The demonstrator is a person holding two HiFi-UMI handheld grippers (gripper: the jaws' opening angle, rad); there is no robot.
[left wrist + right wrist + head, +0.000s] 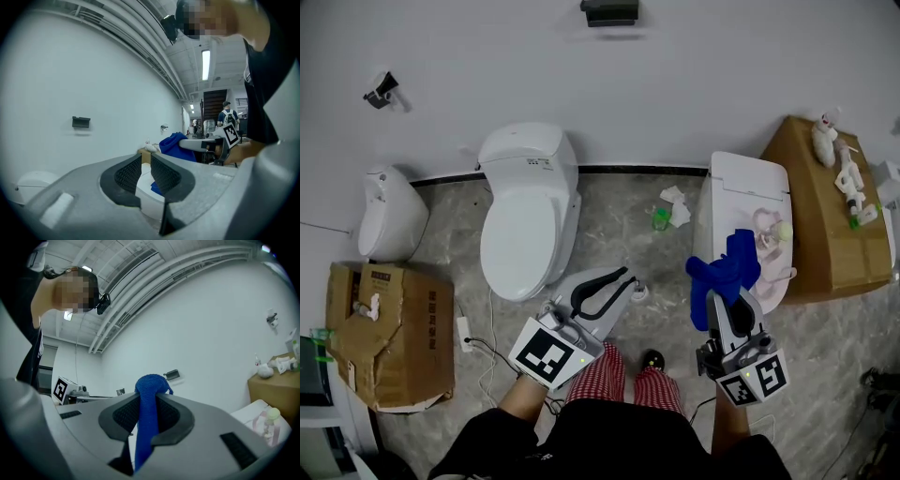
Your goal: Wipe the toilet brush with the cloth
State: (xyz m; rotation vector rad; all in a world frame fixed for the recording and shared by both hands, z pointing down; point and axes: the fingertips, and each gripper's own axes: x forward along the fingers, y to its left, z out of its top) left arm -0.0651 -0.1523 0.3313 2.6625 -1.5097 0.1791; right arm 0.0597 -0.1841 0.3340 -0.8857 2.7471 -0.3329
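Left gripper (146,164): grey jaws, black mesh-textured pads, stood narrowly apart, nothing between. Right gripper (146,411): clamped on blue woven cloth (150,385), bunched above jaws. Pink looped toilet brush (764,225) lay on glossy white lid (750,178), 1 o'clock from cloth.

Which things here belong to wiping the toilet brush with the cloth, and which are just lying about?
Job: blue cloth, held by the right gripper; toilet brush on the white unit; left gripper, empty.
Lying about: white toilet, cardboard box, green bottle, tissues.
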